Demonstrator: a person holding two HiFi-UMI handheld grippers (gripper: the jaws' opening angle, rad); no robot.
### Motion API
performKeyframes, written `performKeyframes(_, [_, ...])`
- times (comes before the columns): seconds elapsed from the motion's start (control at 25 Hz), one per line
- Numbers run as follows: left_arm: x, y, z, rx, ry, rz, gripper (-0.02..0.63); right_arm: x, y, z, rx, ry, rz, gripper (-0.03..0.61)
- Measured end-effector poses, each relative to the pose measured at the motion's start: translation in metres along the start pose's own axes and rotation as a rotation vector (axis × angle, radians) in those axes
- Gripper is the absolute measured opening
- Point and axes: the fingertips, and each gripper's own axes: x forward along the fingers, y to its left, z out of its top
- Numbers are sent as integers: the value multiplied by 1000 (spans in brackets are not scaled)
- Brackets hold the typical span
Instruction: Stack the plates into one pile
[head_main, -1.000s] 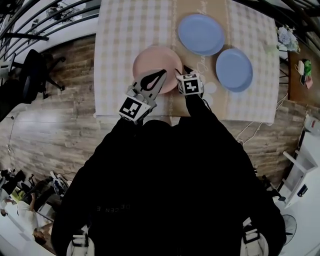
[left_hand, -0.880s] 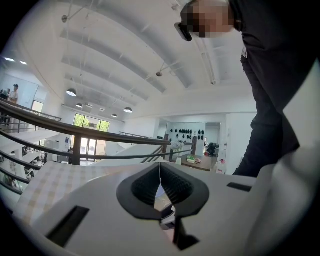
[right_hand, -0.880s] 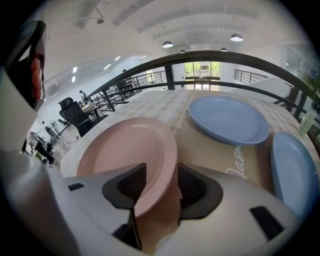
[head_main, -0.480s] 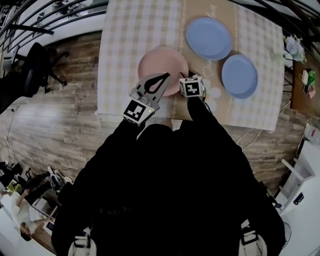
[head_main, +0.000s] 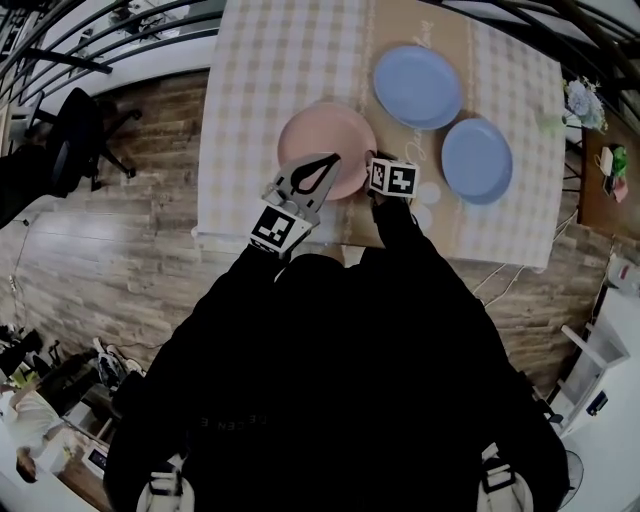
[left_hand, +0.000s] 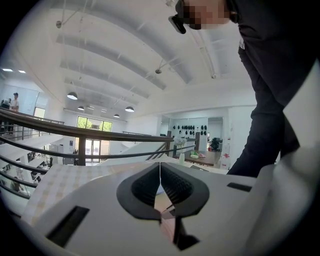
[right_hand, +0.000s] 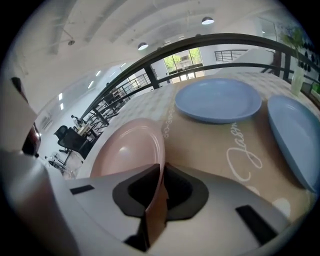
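Right gripper (right_hand: 161, 167): its two dark pads are closing on the near right rim of the pink plate (right_hand: 127, 147), and the thin rim runs between them. Left gripper (left_hand: 160, 167): jaws drawn together, tips meeting, with nothing between them. In the head view it hovers over the plate's near left rim; whether it touches cannot be told

The pink plate lies face up near the near edge of the table (head_main: 270, 60), half on checked cloth, half on the left border of a tan runner (right_hand: 210, 145). It is round, so it has no long axis. A wide stretch of checked cloth lies to its left and beyond it

Two blue plates lie face up further on: the far blue plate (head_main: 417, 86) on the runner, the right blue plate (head_main: 476, 160) at the runner's right border. A narrow gap separates them, and both lie apart from the pink plate, with a band of runner between

A dark railing (head_main: 100, 40) curves past the table's far left side, above a wooden floor (head_main: 130, 240)
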Motion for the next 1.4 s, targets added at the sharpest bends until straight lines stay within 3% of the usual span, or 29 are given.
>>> performKeyframes(0.24, [8, -4, 9, 15, -14, -15, 20, -6, 8, 13, 60, -24, 56, 18])
performKeyframes(0.76, [16, -14, 21, 22, -28, -53, 20, -43, -15, 25, 214, -49, 89, 23])
performKeyframes(1.4, [86, -81, 48, 59, -50, -282, 20, -147, -121, 27, 426, -201, -14, 29])
